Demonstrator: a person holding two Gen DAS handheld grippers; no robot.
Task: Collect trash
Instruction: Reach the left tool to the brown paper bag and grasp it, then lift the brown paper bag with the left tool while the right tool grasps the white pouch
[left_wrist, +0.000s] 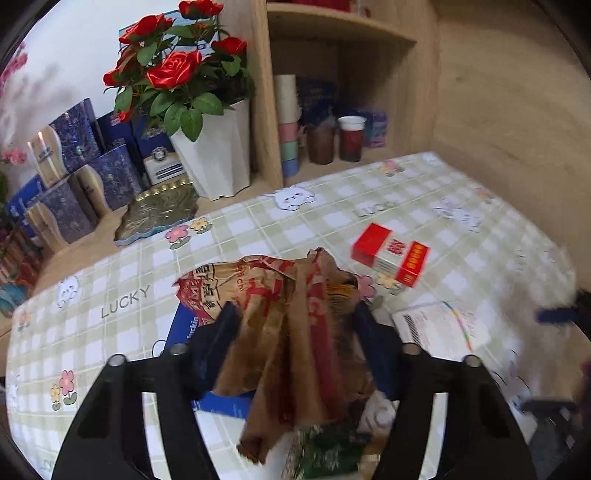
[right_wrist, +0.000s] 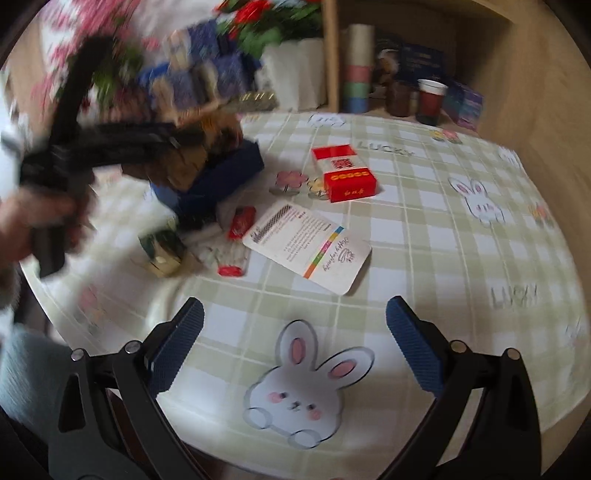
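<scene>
crumpled paper bag (left_wrist: 291, 325) pinched between left tongs (left_wrist: 293, 321); right tongs (right_wrist: 293, 325) wide, empty

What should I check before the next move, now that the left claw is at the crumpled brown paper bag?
1. Brown paper bag between the left claw pads: ok, pads press on it from both sides.
2. Bag clear of the table: cannot tell, blurred in the right wrist view.
3. Blue box under the bag not caught: cannot tell.
4. Right claw free: ok, open over bare cloth, nothing between its pads.
5. Trash still lying out: not ok, red cigarette pack, white card and small wrappers remain.
6. Trash bin in sight: not ok, none visible.
</scene>
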